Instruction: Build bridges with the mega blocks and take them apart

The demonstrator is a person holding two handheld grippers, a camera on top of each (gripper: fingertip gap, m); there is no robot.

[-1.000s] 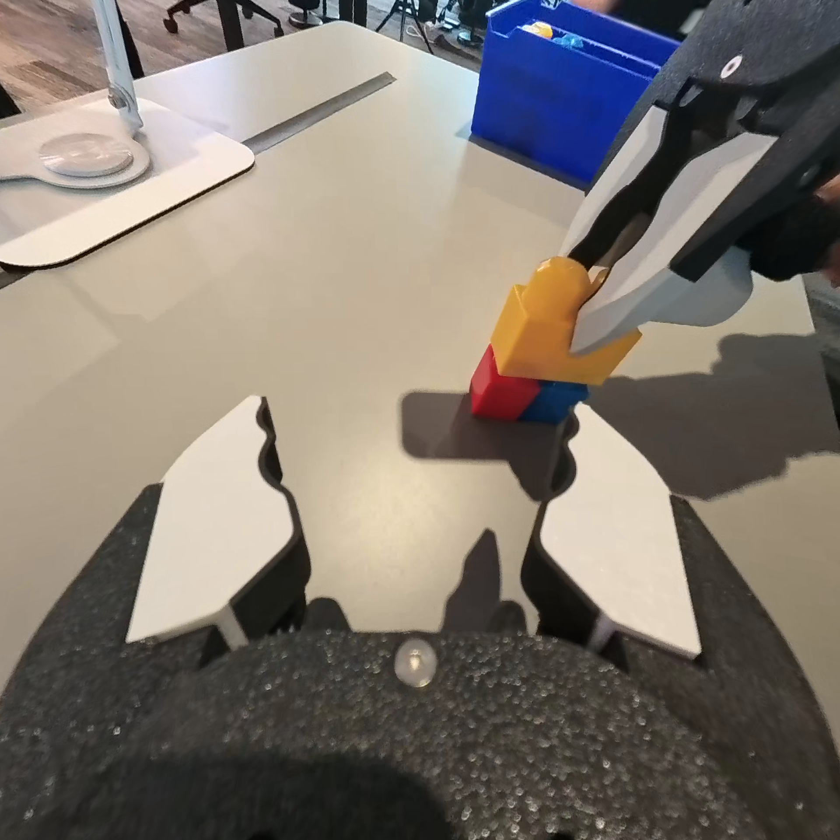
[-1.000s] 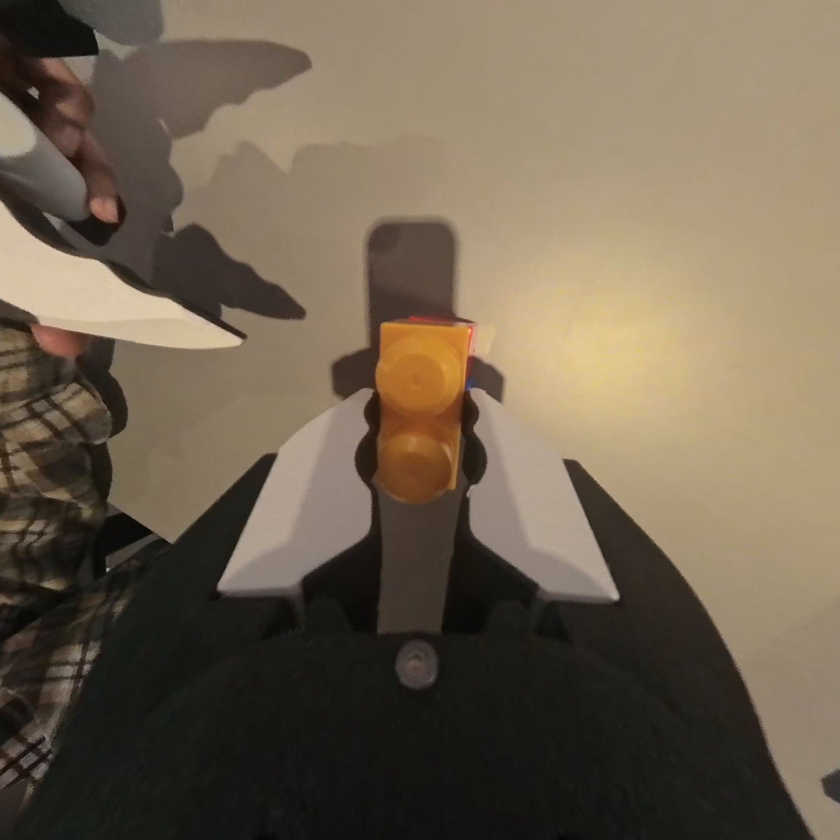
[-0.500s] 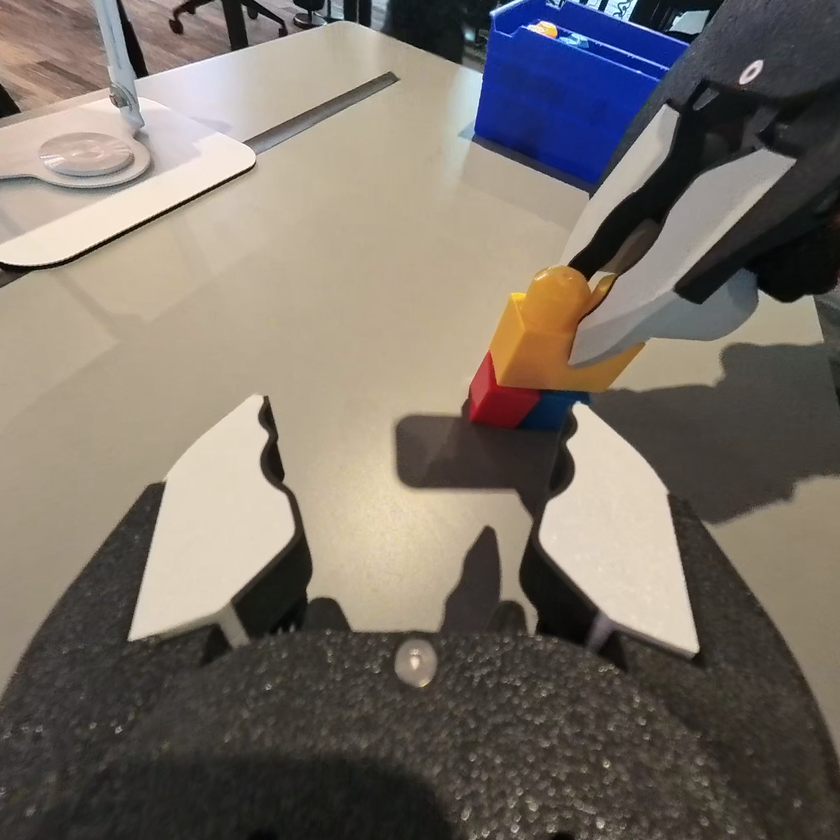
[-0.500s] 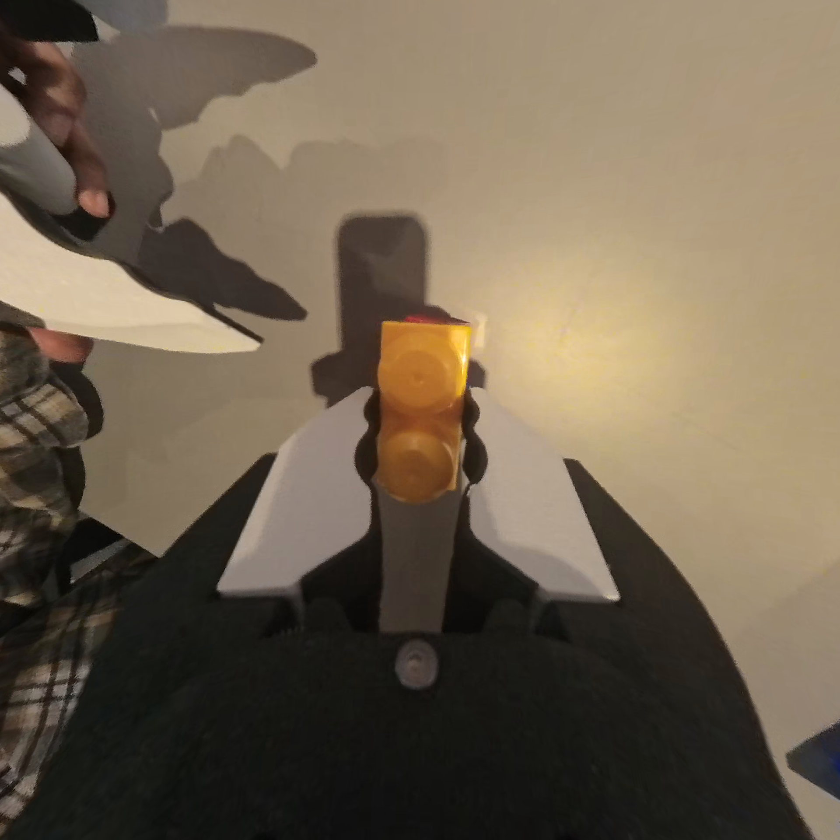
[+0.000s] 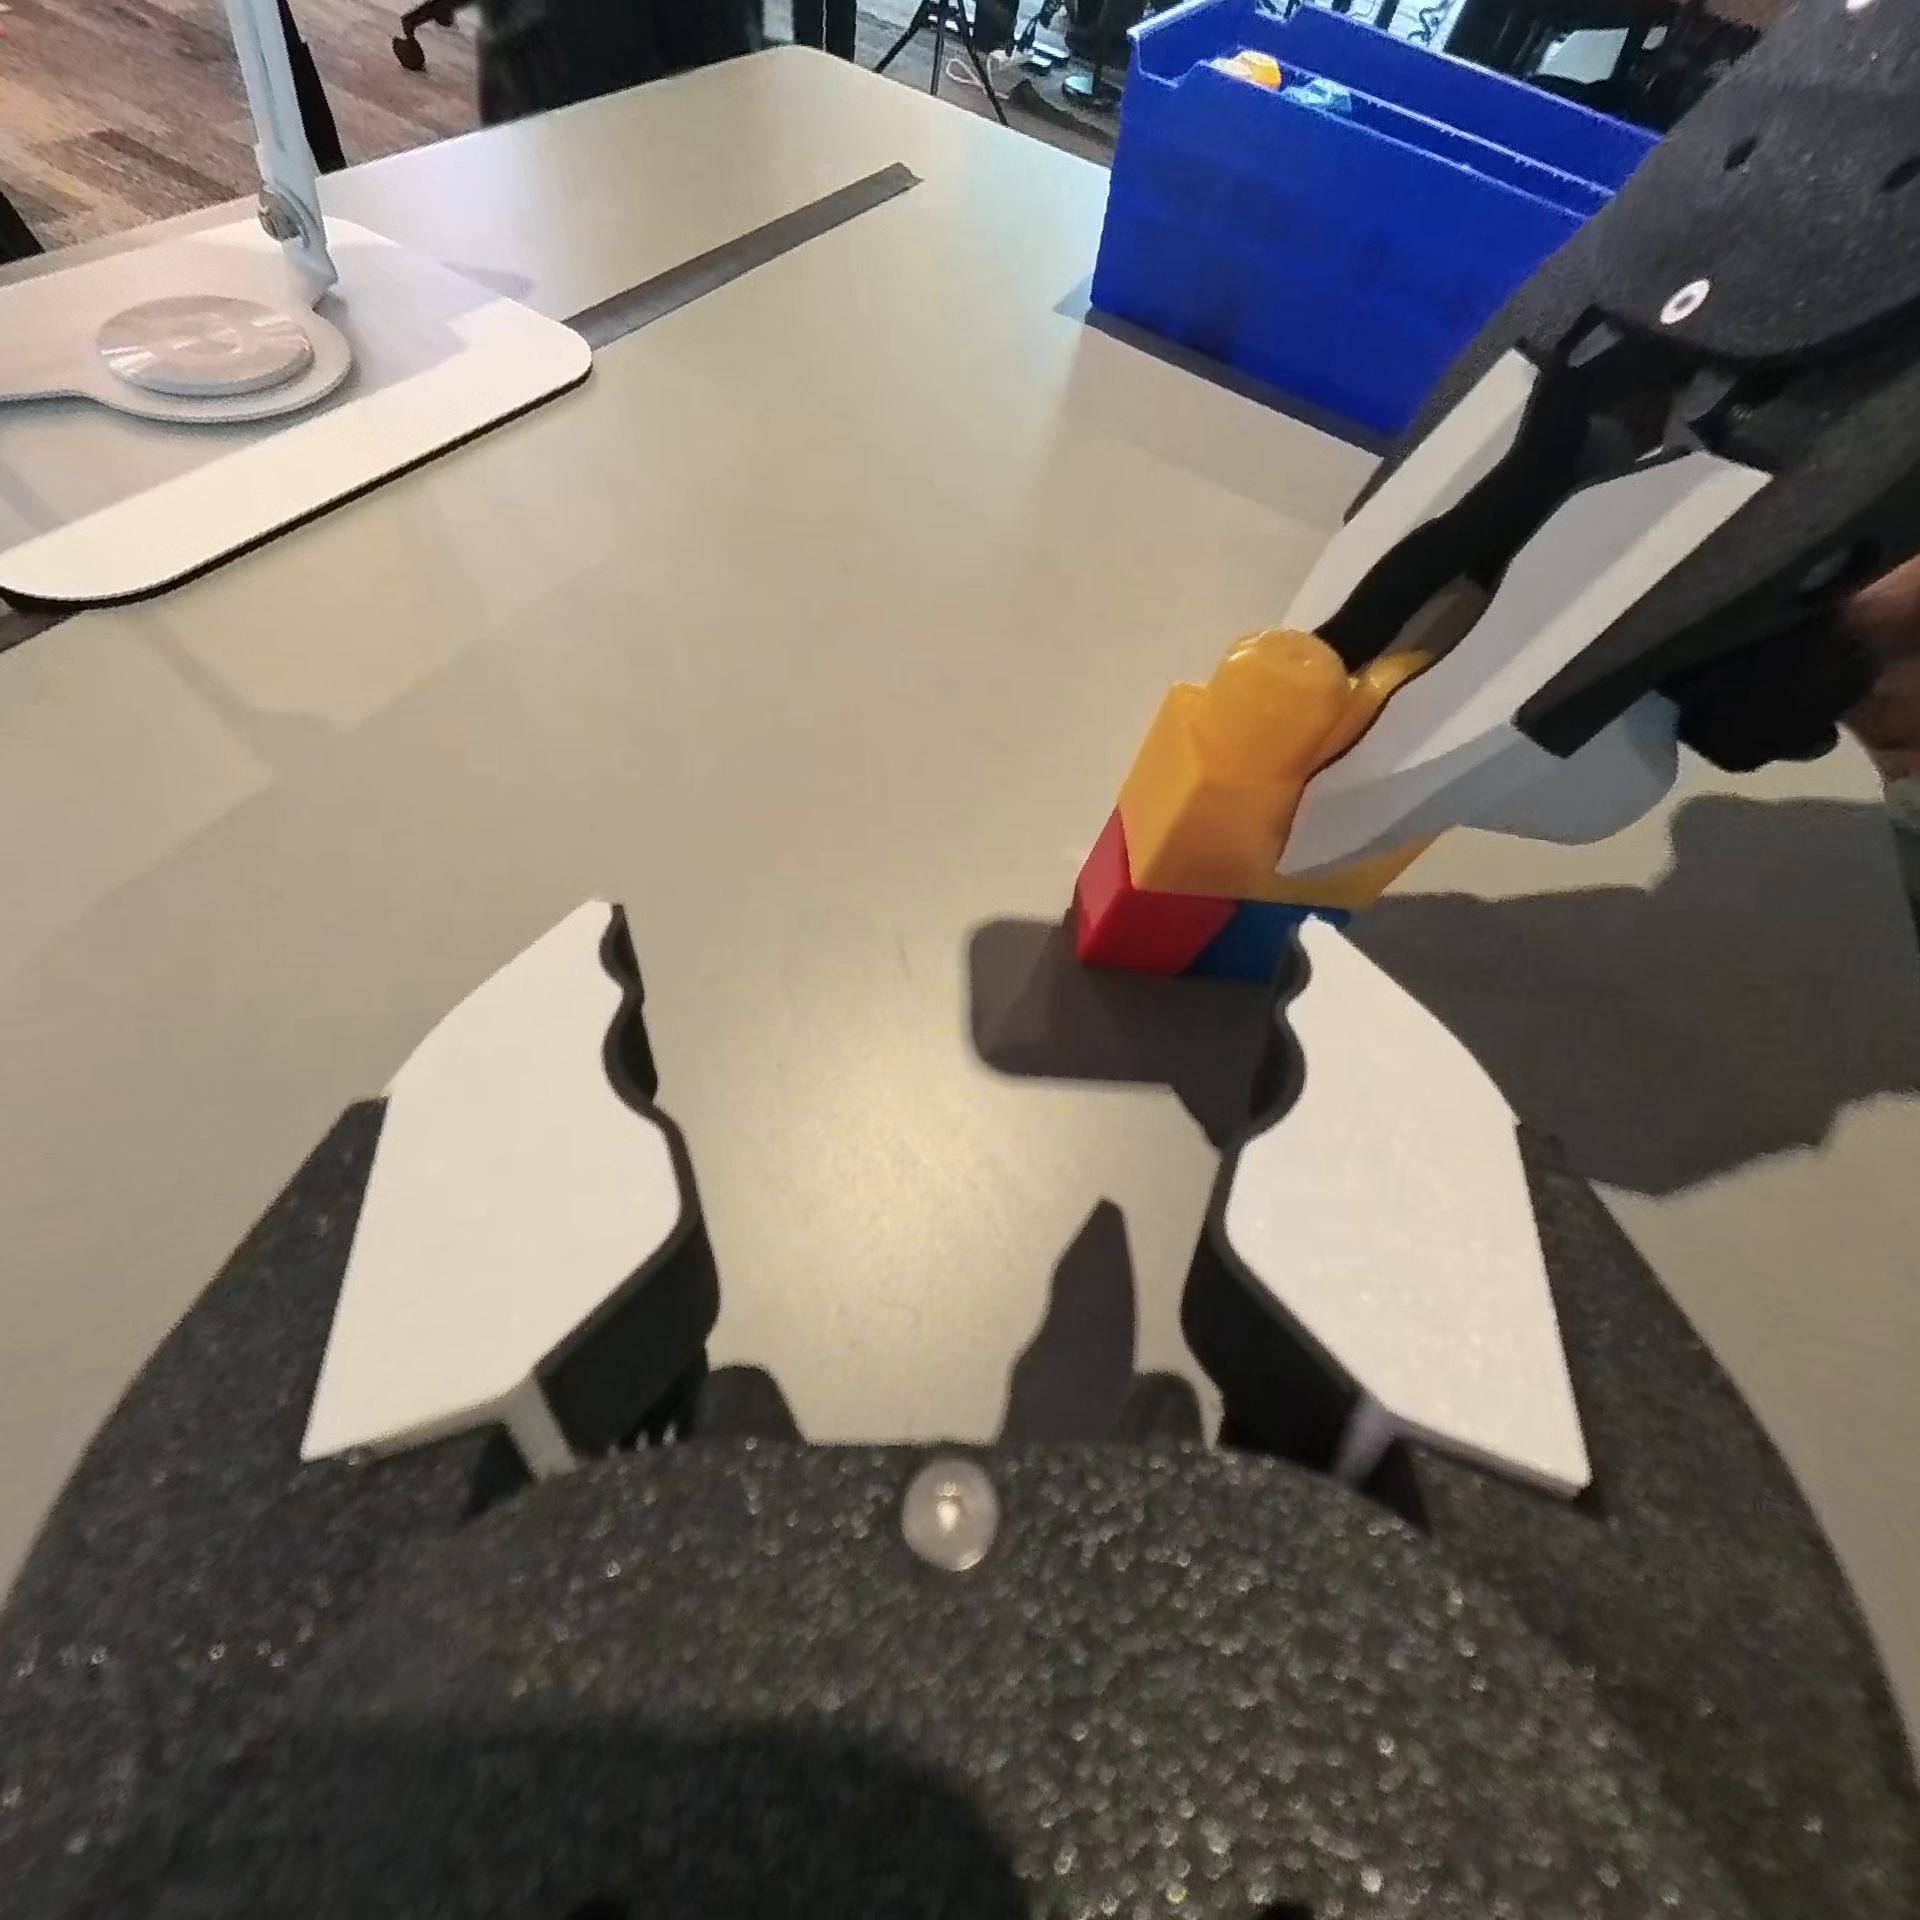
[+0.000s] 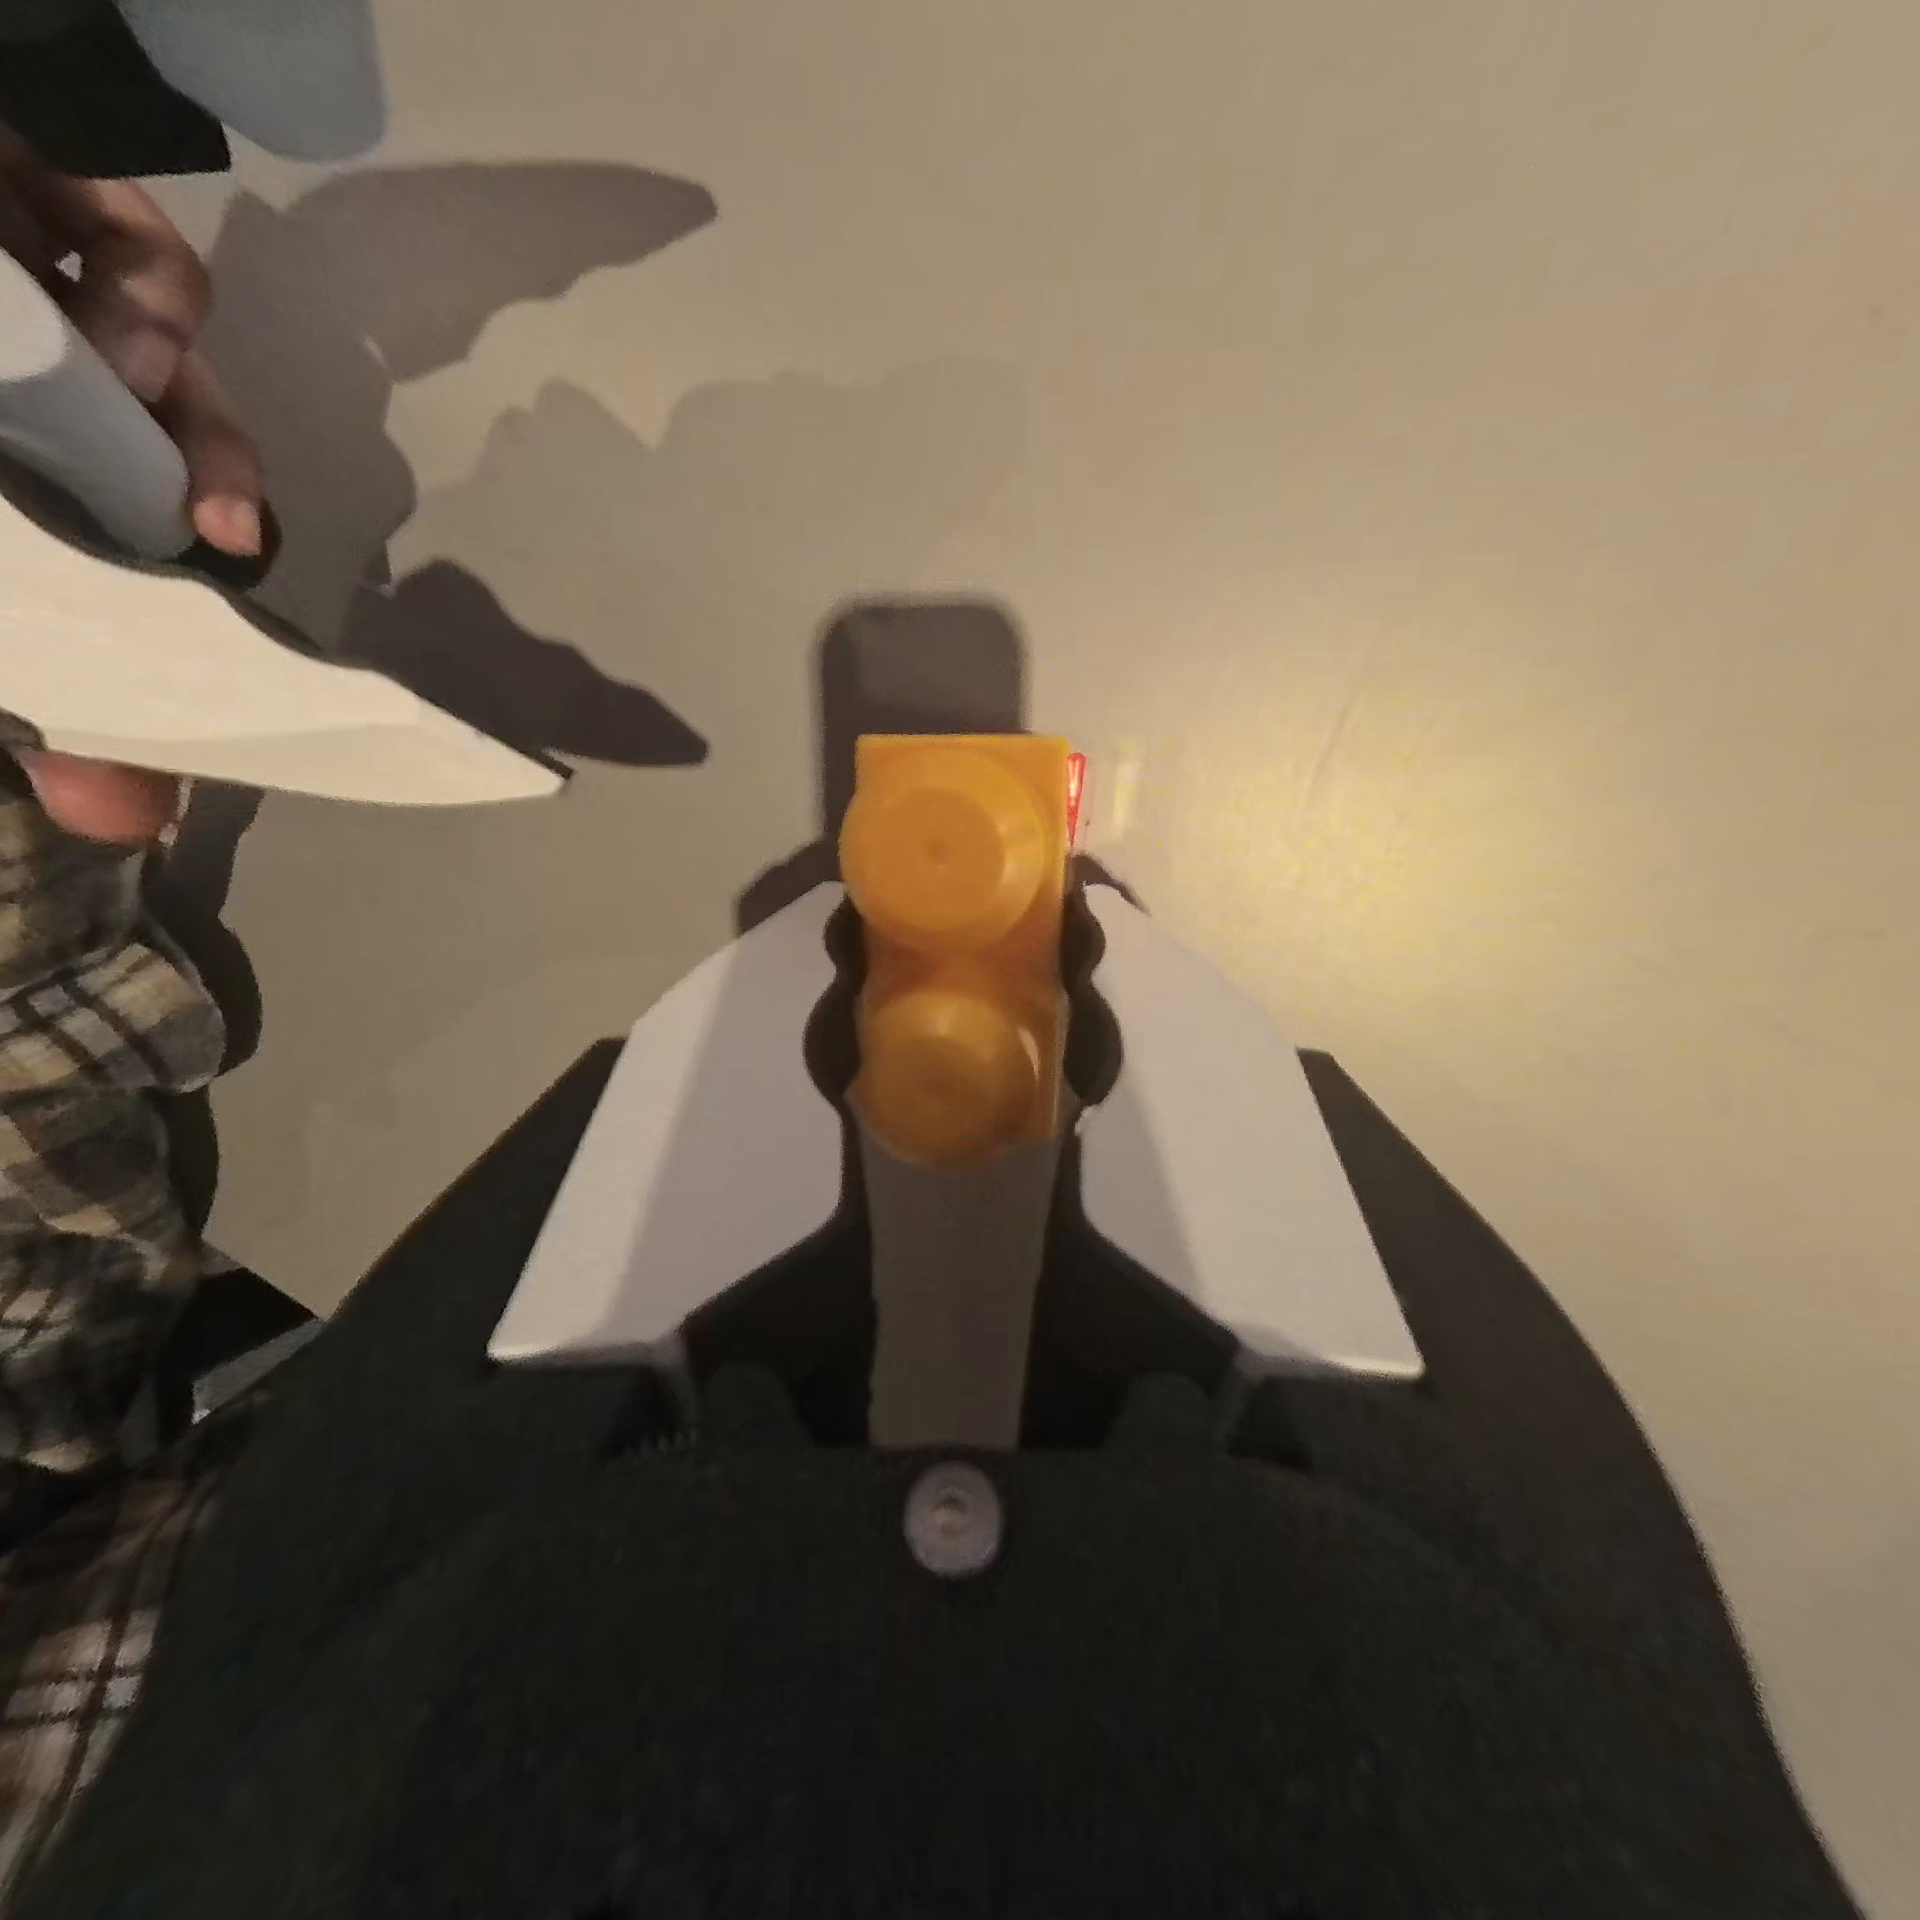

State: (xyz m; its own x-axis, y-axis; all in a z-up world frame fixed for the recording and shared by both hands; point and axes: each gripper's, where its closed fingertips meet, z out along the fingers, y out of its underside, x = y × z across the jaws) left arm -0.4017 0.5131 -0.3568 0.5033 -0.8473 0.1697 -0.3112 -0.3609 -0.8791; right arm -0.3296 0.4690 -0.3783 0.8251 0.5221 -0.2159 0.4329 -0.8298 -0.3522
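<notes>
My right gripper [image 6: 961,997] is clamped on the yellow block [image 6: 951,935] sitting on red [image 5: 1138,920] and blue [image 5: 1247,935] ones; left gripper [image 5: 951,1049] gaping, holding nothing.

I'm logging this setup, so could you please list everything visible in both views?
yellow block: 1, yellow, atop the red and blue blocks, gripped
red block: 1, red, on the table under the yellow block
blue block: 1, blue, beside the red block
bin: 1, blue, far right of the table
pad: 1, white, far left
stand: 1, silver, on the pad
table: 1, beige
right tongs: 1, shut on the yellow block
left tongs: 1, open, empty
hand: 1, on the left tongs' handle
</notes>
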